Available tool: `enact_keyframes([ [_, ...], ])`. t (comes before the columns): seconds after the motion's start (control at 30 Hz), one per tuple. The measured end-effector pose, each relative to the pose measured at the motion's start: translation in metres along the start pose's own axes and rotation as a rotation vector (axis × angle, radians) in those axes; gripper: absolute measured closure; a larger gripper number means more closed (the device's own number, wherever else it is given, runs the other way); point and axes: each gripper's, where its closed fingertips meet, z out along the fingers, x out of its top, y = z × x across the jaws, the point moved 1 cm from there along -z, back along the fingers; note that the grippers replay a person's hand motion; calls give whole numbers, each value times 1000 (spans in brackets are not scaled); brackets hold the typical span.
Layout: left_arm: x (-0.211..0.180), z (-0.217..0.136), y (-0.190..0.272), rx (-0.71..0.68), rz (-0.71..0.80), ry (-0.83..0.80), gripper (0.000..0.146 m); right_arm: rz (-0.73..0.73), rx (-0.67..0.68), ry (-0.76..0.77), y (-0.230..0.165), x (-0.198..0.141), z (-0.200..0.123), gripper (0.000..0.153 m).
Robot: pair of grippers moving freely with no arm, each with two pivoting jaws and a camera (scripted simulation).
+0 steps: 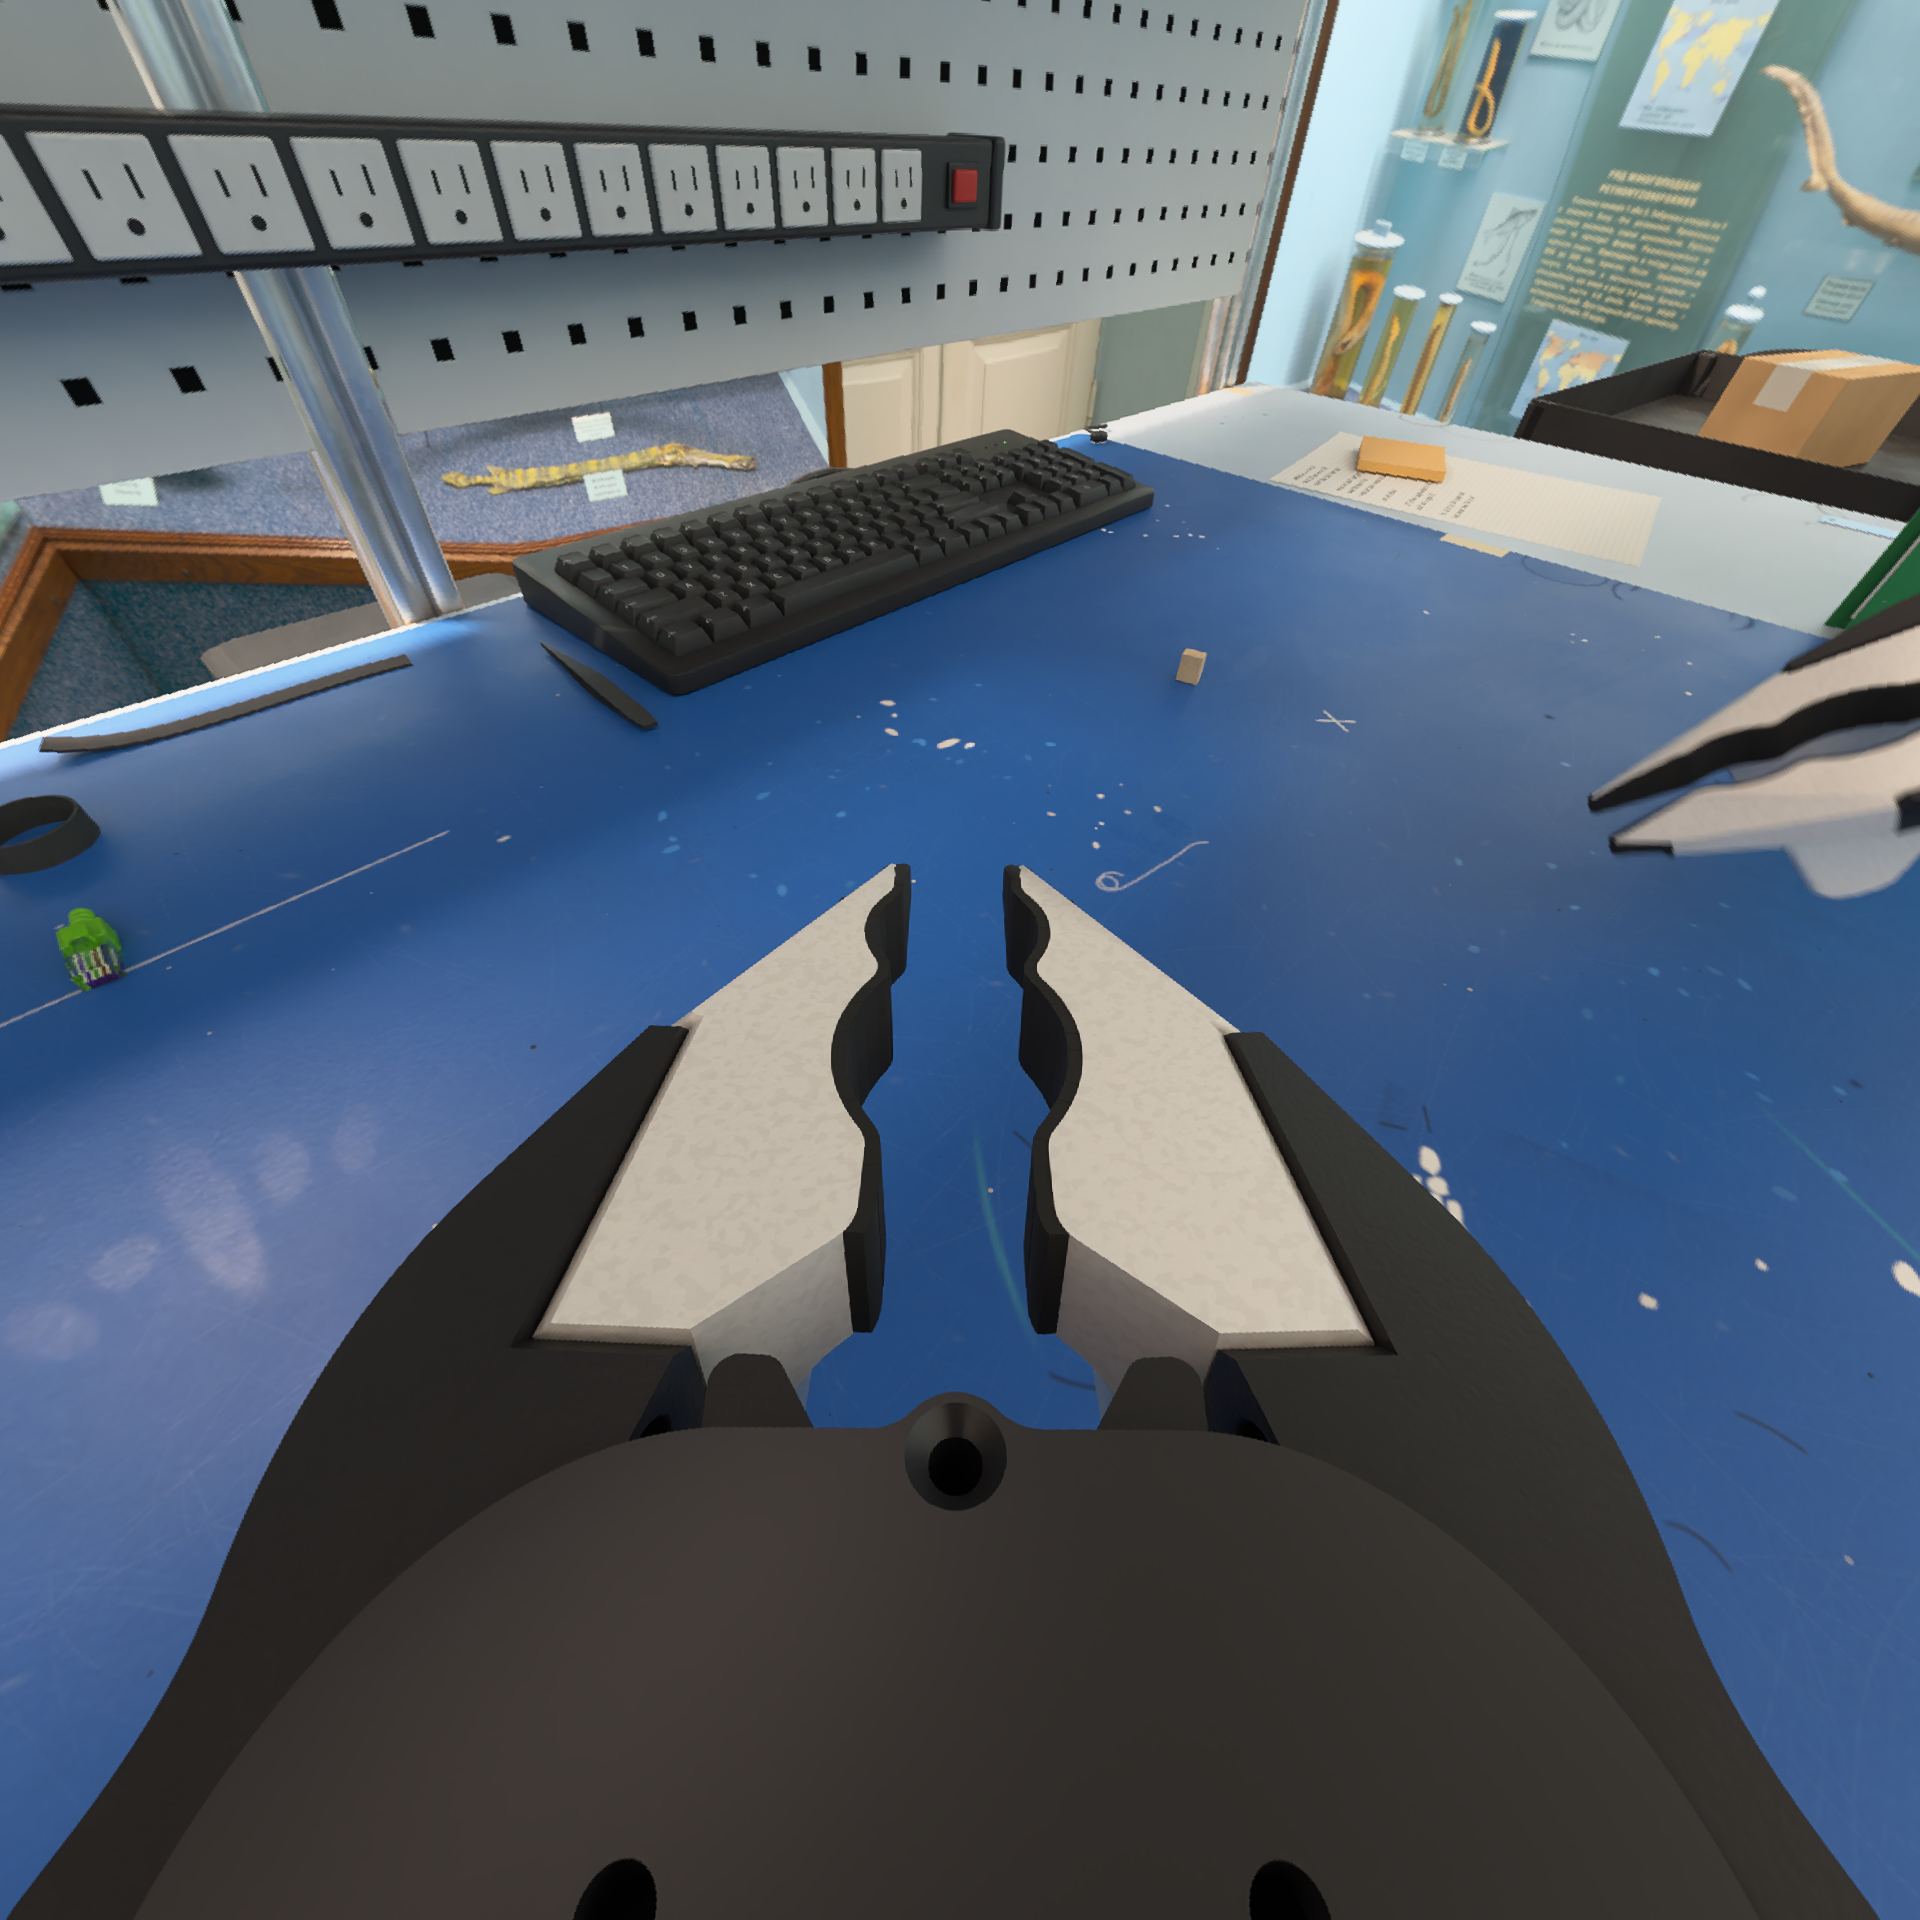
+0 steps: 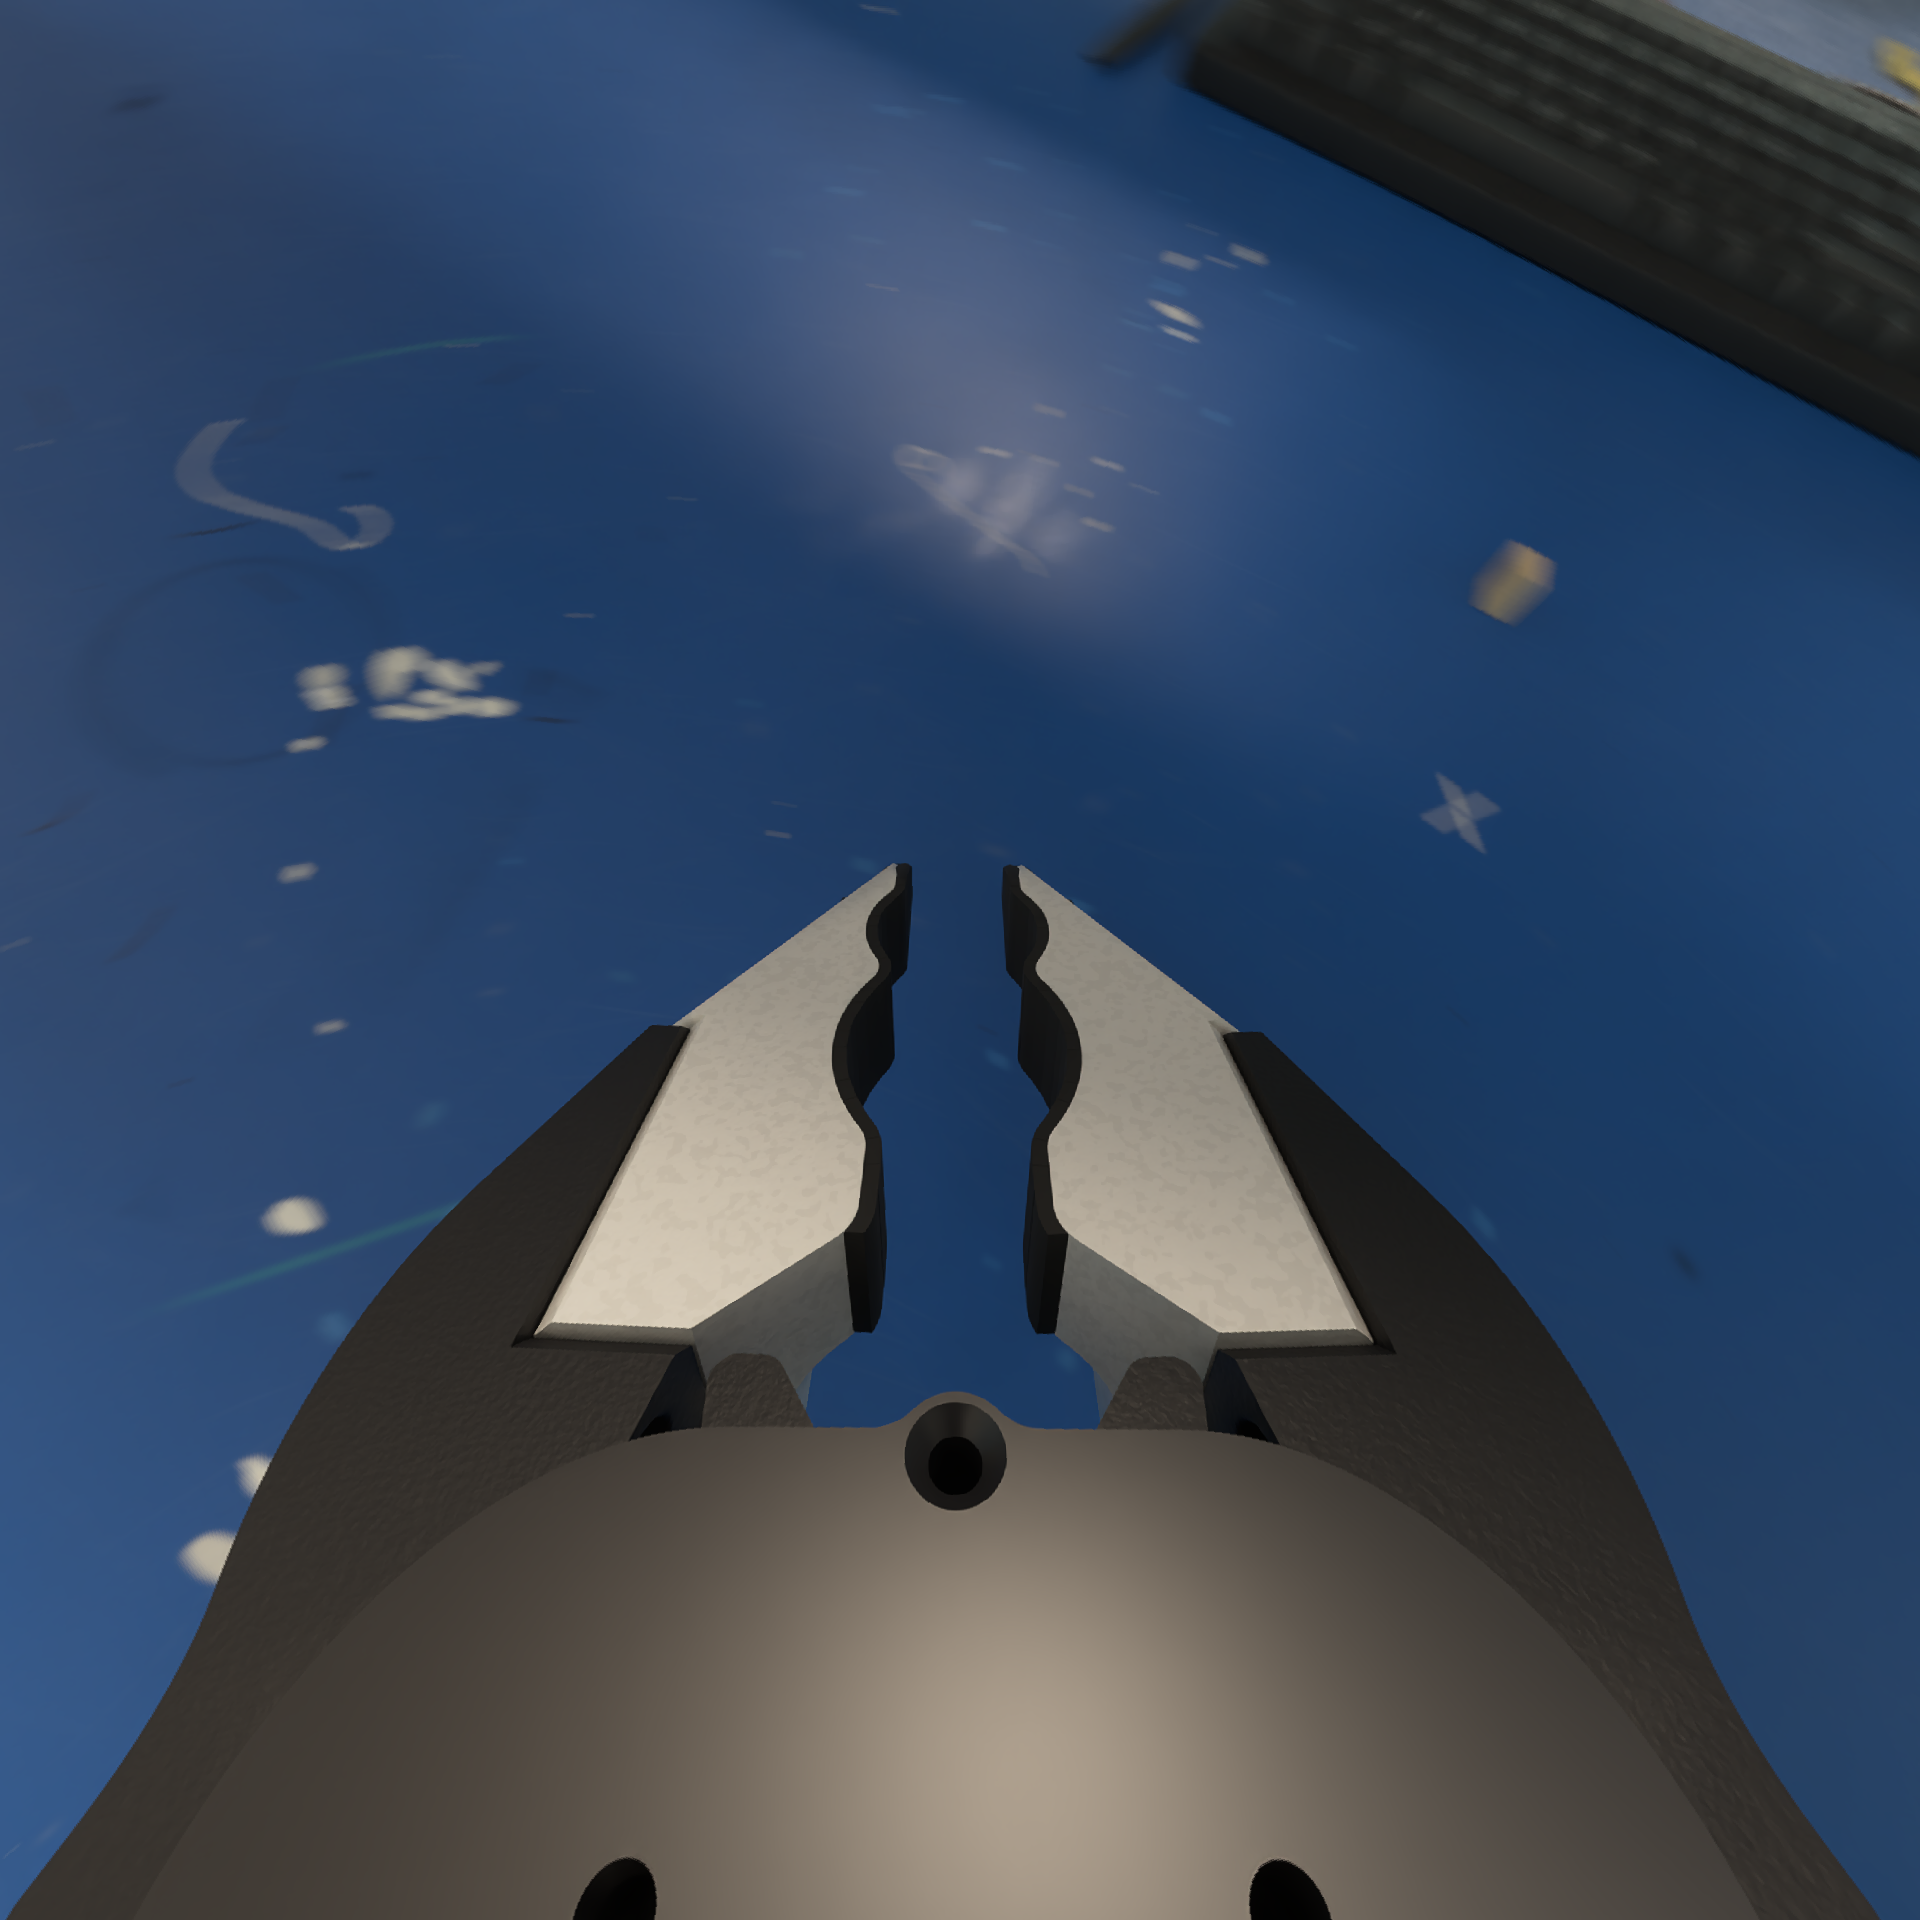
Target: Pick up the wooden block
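Observation:
A small pale wooden block stands on the blue table, ahead and to the right of my left gripper, which is open, empty and well short of it. In the right wrist view the block is blurred, ahead and to the right of my right gripper, which is open, empty and above the table. The right gripper also shows at the right edge of the left wrist view, to the right of the block.
A black keyboard lies at the back behind the block; its edge shows in the right wrist view. A black strip, a black ring and a green part lie left. An orange pad and a cardboard box sit far right.

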Motion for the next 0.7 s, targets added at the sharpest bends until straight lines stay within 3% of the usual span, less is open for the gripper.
enact_keyframes([
  [0.17,-2,1,2,-3,11,-8,128,159,-216,-7,68,-22,-15,131],
  [0.33,-4,2,0,3,9,-15,128,226,-226,57,80,-15,-9,129],
  [0.53,-7,4,1,-3,6,-24,128,164,-269,116,98,27,32,117],
  [0.7,-6,4,4,-20,-2,-21,129,193,-309,-50,139,50,82,124],
])
